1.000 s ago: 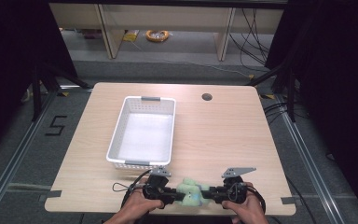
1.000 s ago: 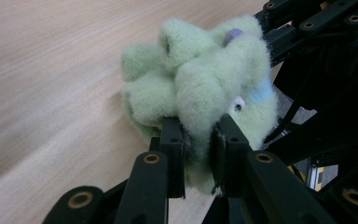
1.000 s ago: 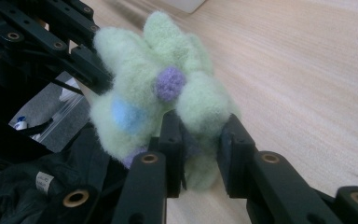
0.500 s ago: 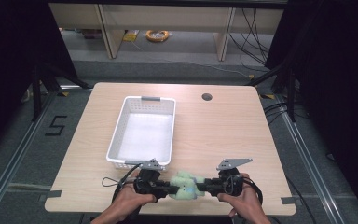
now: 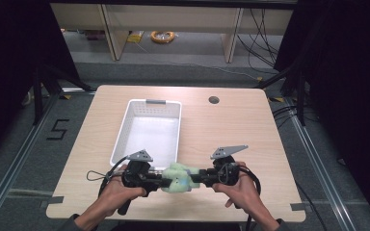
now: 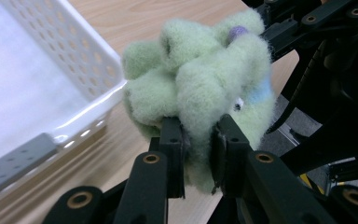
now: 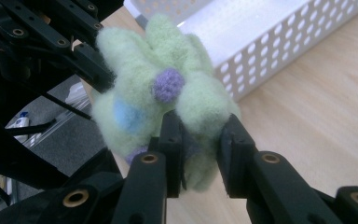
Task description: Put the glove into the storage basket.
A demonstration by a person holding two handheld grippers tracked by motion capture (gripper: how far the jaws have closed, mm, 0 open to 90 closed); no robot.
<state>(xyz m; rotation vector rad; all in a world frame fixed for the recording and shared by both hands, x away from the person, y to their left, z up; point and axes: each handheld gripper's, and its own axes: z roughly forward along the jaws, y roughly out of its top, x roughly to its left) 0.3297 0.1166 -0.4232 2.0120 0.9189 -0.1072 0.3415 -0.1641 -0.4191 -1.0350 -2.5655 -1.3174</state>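
Person's hands: both come in at the near edge of the table (image 5: pixel 250 125), well short of the white basket (image 5: pixel 125 130), each wrapped round a hand-held gripper.
Left hand-held gripper (image 5: pixel 161 182): just short of the basket's near wall, level with that wall's right half, pointing across toward the other gripper. In the left gripper view its jaws are pinched on a fold of the green plush toy (image 6: pixel 200 88), the pads pressed into the fleece.
Right hand-held gripper (image 5: pixel 195 177): to the right of the basket's near right corner, pointing back at the left one. In the right gripper view its jaws are closed on a lobe of the toy (image 7: pixel 163 98), fleece bulging out on both sides of the pads.
Green plush toy (image 5: pixel 177 177): gripped from both sides between the two grippers, just beyond the basket's near right corner toward the person. Pale green and fuzzy, with a purple knob and a light blue patch facing the right gripper. In both gripper views the tabletop lies behind it; whether it is clear of the wood cannot be told.
White basket: rectangular, perforated walls, grey handle on its far short wall, standing left of the table's middle. Nothing lies inside.
Round hole (image 5: pixel 214 100): in the tabletop, beyond the basket's far right corner.
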